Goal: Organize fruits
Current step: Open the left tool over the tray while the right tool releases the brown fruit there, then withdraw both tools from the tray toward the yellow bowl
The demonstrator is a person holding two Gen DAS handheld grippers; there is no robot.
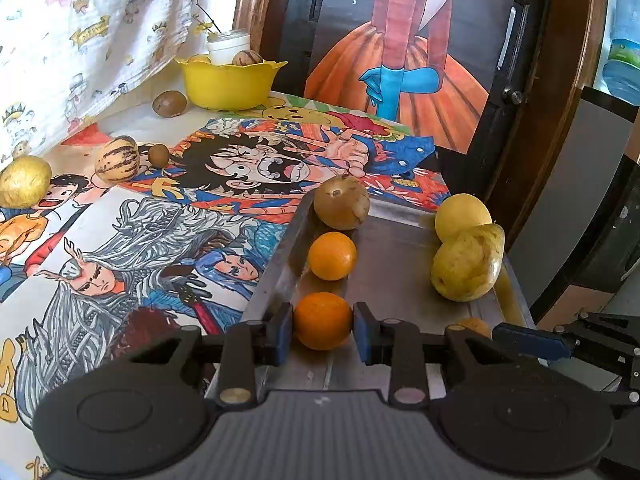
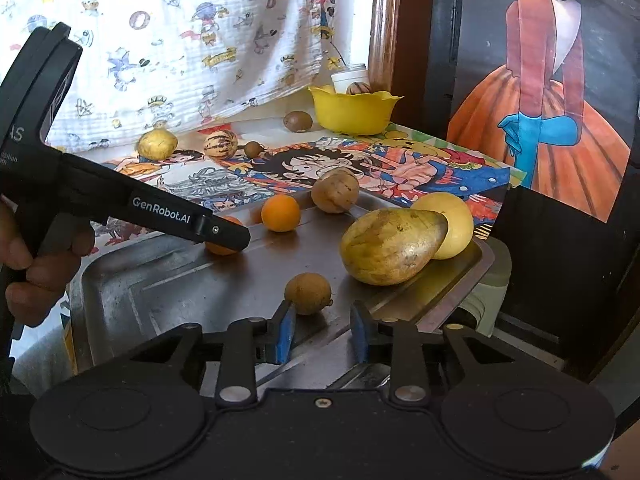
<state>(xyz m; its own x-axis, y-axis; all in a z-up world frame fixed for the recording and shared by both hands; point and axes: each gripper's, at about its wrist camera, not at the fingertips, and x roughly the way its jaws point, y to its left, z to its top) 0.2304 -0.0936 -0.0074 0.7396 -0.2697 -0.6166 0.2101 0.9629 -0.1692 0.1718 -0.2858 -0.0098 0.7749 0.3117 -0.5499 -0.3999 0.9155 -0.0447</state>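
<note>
An orange (image 1: 322,321) is flanked closely by the pads of the left hand-held gripper (image 1: 322,330) at the near left edge of the metal tray (image 1: 400,264); whether it is clamped cannot be told. The right hand-held gripper (image 2: 323,330) is held apart, just behind a small brown fruit (image 2: 308,293) lying on the tray, beside a yellow mango (image 2: 390,245)

On metal tray (image 2: 120,280): two oranges (image 1: 332,256), two yellow fruits (image 2: 390,246), two brown. Beyond tray: five more fruits, one yellow bowl (image 1: 230,82).
</note>
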